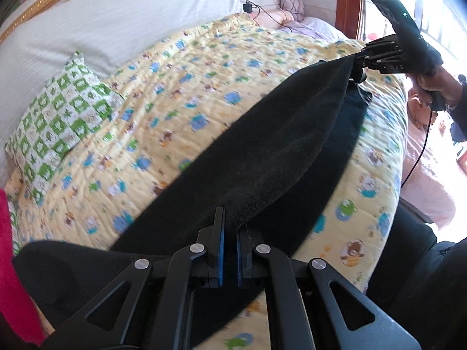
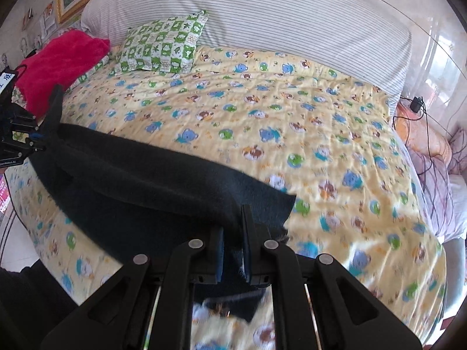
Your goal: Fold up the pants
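Black fleece pants (image 1: pixel 262 151) are stretched lengthwise over the near side of a bed, one leg lying over the other. My left gripper (image 1: pixel 229 227) is shut on one end of the pants. My right gripper (image 2: pixel 233 227) is shut on the other end of the pants (image 2: pixel 151 180). In the left wrist view the right gripper (image 1: pixel 357 59) shows at the far end, held by a hand. In the right wrist view the left gripper (image 2: pixel 38 141) shows at the far left end. The cloth hangs taut between them, just above the bedspread.
A yellow cartoon-print bedspread (image 2: pixel 292 134) covers the bed. A green checked pillow (image 2: pixel 163 46) and a red fleece blanket (image 2: pixel 61 61) lie by the striped headboard cushion (image 2: pixel 262 14). A charger with cable (image 2: pixel 416 105) and pink bedding lie at the right.
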Action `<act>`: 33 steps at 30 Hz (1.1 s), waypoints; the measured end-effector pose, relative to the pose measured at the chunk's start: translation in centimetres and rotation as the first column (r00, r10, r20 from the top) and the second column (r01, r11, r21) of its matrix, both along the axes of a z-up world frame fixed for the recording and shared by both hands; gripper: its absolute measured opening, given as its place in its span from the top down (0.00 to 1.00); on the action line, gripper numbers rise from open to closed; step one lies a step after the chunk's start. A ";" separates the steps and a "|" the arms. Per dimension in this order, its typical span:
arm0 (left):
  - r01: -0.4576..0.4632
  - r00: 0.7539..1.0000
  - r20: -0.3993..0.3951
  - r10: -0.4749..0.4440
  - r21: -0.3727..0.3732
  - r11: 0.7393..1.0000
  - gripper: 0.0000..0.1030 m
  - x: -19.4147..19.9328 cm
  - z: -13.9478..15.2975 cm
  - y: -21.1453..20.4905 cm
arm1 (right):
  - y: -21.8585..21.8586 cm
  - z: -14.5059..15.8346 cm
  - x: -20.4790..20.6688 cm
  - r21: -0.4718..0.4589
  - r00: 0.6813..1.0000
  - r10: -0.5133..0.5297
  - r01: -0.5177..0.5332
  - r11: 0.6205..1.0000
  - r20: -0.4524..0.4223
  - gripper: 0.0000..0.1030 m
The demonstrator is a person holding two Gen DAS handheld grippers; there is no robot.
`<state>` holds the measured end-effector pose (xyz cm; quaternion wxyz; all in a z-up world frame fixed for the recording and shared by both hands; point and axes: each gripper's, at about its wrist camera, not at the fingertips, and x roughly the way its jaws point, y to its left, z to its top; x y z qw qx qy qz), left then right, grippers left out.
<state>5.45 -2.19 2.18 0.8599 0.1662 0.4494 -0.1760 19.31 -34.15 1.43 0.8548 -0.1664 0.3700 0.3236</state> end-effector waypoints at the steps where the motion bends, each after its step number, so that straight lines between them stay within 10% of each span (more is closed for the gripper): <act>1: -0.004 1.000 -0.011 0.004 -0.004 1.000 0.96 -0.3 -0.6 -0.2 | -0.2 -0.4 -0.4 -0.004 1.000 -0.002 0.002 1.000 -0.008 0.89; 13: -0.055 0.996 -0.068 0.053 -0.028 0.998 0.92 -1.2 -4.5 -0.2 | -1.7 -4.8 -1.9 -0.009 0.994 -0.047 0.047 0.999 -0.103 0.89; 20: -0.112 0.993 -0.054 0.107 -0.099 0.989 0.65 -2.2 -4.1 0.9 | -0.9 -3.6 -4.3 0.012 0.997 -0.017 0.018 1.000 -0.074 0.42; 33: -0.356 0.929 0.038 0.369 -0.182 0.916 0.48 -4.8 0.1 10.3 | 6.0 -1.6 -7.2 0.194 0.983 0.148 -0.126 0.973 -0.105 0.41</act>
